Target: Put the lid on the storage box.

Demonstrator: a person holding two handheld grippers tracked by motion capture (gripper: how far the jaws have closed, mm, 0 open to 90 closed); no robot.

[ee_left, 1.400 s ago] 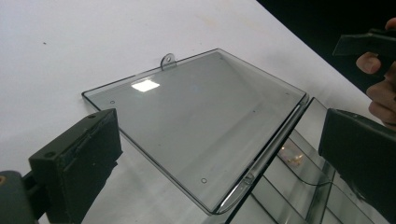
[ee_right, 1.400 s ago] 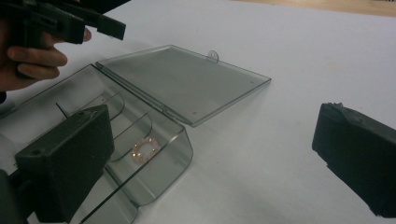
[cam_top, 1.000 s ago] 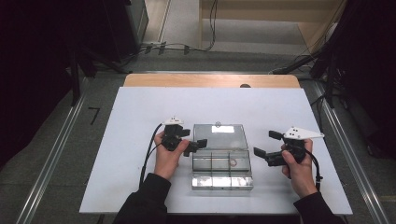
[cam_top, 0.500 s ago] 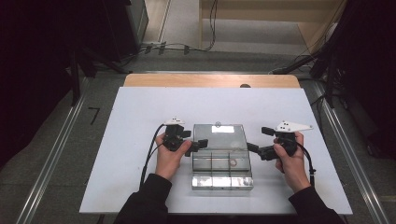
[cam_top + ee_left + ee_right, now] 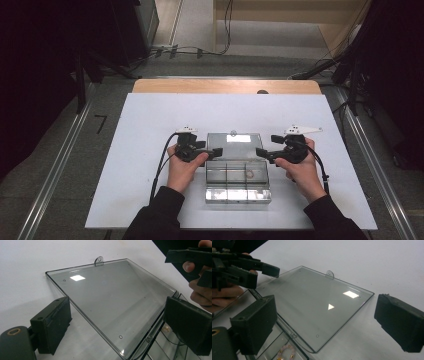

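A clear plastic compartment box (image 5: 226, 174) lies on the white board with its lid (image 5: 234, 144) folded open flat on the far side. A small beaded bracelet (image 5: 286, 354) rests in one compartment (image 5: 248, 175). My left gripper (image 5: 216, 151) is at the lid's left edge. Its jaws have just been closing a little, and the lid (image 5: 112, 295) lies between them untouched; this gripper (image 5: 120, 322) is open. My right gripper (image 5: 261, 152) stands open at the lid's right edge, with the lid's near corner (image 5: 317, 305) between its jaws (image 5: 327, 322).
The white board (image 5: 150, 125) lies on a wooden table whose far edge (image 5: 225, 86) shows behind it. Cables run across the floor (image 5: 200, 50) beyond. Metal rails (image 5: 60, 165) flank the table, and dark equipment stands at both sides.
My right gripper has moved left, from out on the board to the lid's right edge. The left hand has kept its place.
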